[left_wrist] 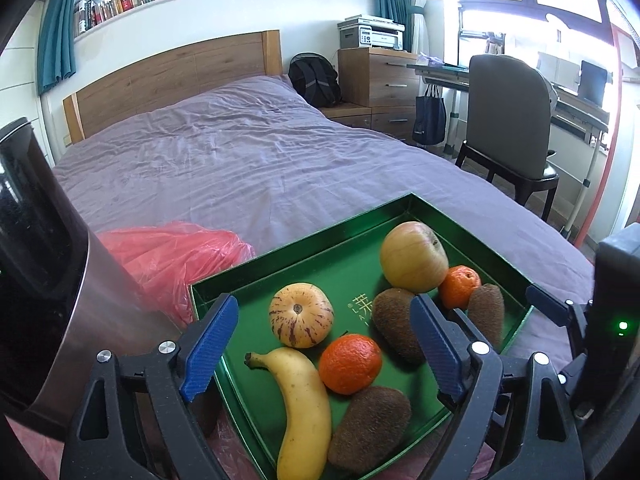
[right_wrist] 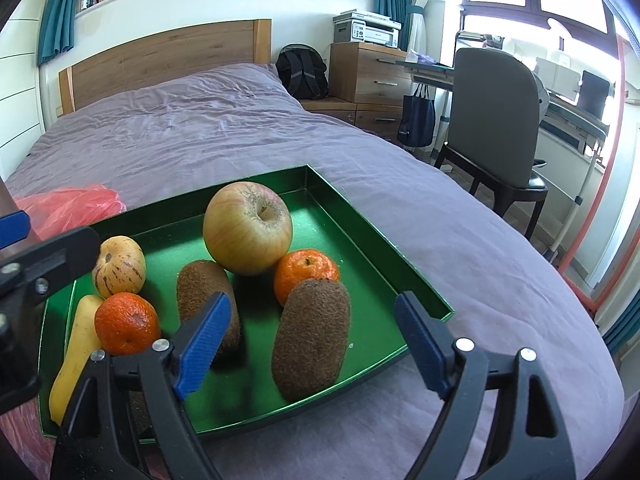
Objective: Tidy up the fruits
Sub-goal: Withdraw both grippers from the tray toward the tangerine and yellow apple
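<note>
We hold both sets of fingers spread and empty: left gripper [left_wrist: 324,354], right gripper [right_wrist: 310,344]. Every fruit lies in the green tray [left_wrist: 332,236] on the bed [left_wrist: 224,160]. The banana [left_wrist: 302,408] likely bruises, so we would pinch its middle lightly; the apple [right_wrist: 247,227] looks heavy and smooth.

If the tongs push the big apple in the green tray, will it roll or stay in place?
The apple looks round and smooth, so it would probably roll easily. It touches a kiwi and a mandarin, which may block it on that side. The tray has low walls that would likely stop it.
</note>
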